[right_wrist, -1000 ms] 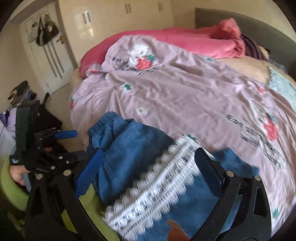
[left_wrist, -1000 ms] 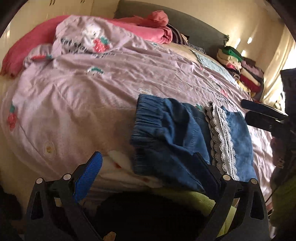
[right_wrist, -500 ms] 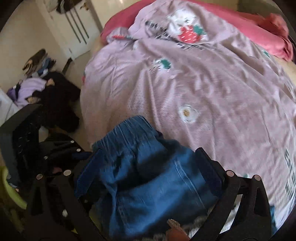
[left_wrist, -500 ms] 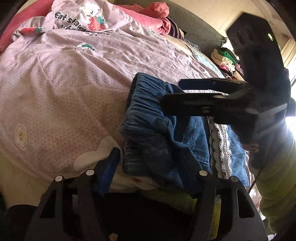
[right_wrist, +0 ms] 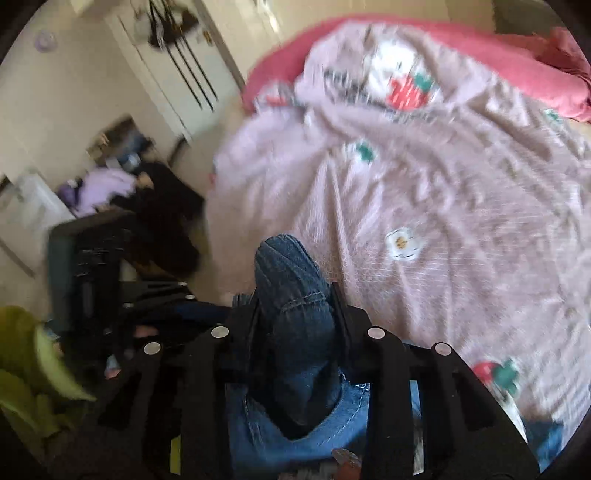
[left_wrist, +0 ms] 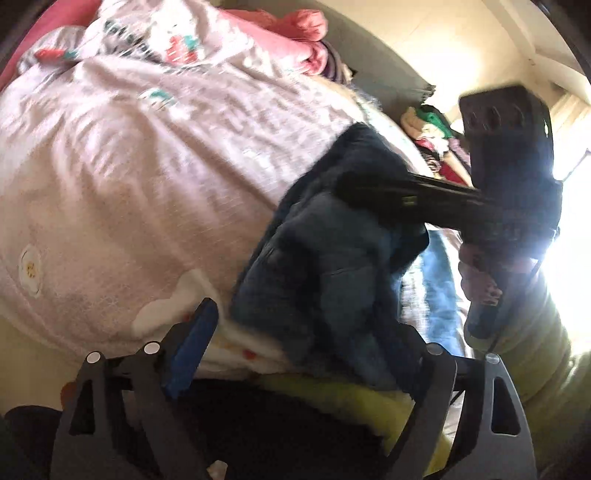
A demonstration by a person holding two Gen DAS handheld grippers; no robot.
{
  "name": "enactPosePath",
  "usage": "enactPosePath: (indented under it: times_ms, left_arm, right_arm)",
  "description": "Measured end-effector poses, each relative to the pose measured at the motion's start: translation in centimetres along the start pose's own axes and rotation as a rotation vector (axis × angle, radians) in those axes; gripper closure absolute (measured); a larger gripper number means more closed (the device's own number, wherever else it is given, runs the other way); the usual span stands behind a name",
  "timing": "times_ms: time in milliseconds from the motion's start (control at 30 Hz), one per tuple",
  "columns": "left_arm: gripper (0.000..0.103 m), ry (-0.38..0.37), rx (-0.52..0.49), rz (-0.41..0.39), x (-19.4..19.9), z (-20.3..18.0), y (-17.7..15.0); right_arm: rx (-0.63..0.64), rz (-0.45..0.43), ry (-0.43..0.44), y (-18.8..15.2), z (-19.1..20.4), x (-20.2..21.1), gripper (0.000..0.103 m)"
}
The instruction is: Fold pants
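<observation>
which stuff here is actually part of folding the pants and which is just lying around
Part of the job:
- denim pants, bunched up
- right gripper, shut on the pants
- left gripper, open, near the pants
- lilac quilt they lie on

Just lying about:
- pink blanket
- stack of folded clothes
- purple garment on the floor
- bags on the door

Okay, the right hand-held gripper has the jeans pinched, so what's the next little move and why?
Probably carry the pinched waistband across toward the hem end and lay it down. The right hand-held gripper is shut on the jeans, lifted off the pink quilt, while the left hand-held gripper is open and holds nothing.
</observation>
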State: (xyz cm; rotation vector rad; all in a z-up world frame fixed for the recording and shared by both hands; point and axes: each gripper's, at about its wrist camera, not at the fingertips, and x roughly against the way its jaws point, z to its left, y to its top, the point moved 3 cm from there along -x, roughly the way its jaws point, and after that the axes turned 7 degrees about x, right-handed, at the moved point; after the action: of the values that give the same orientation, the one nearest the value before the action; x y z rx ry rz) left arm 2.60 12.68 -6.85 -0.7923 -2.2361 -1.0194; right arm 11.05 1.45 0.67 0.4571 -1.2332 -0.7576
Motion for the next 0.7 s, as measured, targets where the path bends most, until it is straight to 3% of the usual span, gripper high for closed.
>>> enactPosePath:
  times_ms: [133, 200, 233, 333, 367, 467, 500, 600, 700]
  left_arm:
    - [0.02, -0.101, -0.012, 0.039, -0.6, -2.5, -0.2]
    - [0.007, -0.122, -0.019, 0.067, -1.6, -3.4, -0.1]
    - [0.006, -0.135, -0.023, 0.085, -2.3, -4.1, -0.2]
    - [0.009, -0.256, 0.015, 0.141, -3.9, -6.3, -0.3]
    - [0.02, -0.291, 0.015, 0.152, -4.1, -7.2, -0.5]
    - [0.024, -0.327, -0.083, 0.161, -4.0, -11.3, -1.7]
    - [0.024, -0.332, -0.111, 0.166, -4.0, -12.2, -2.3]
    - [0.017, -0.344, -0.213, 0.198, -4.3, -15.1, -4.3]
    - [0.015, -0.33, -0.307, 0.252, -5.6, -17.2, -6.5]
  right_arm:
    - [-0.009, -0.11, -0.009, -1.7, -0.4, 5.2, 0.077]
    - [-0.015, -0.145, -0.012, -2.7, -0.7, 7.2, 0.077]
    - [-0.017, -0.154, -0.017, -3.0, -0.9, 7.5, 0.077]
    - [-0.038, -0.195, -0.029, -4.3, -1.4, 9.5, 0.072]
    - [-0.047, -0.207, -0.031, -4.6, -1.5, 10.0, 0.069]
    - [-0.131, -0.297, -0.057, -6.6, -2.7, 13.2, 0.055]
    - [-0.178, -0.325, -0.103, -7.8, -3.4, 14.5, 0.05]
    - [-0.263, -0.312, -0.226, -11.3, -4.0, 16.1, 0.049]
    - [-0.322, -0.286, -0.291, -14.0, -3.6, 16.2, 0.044]
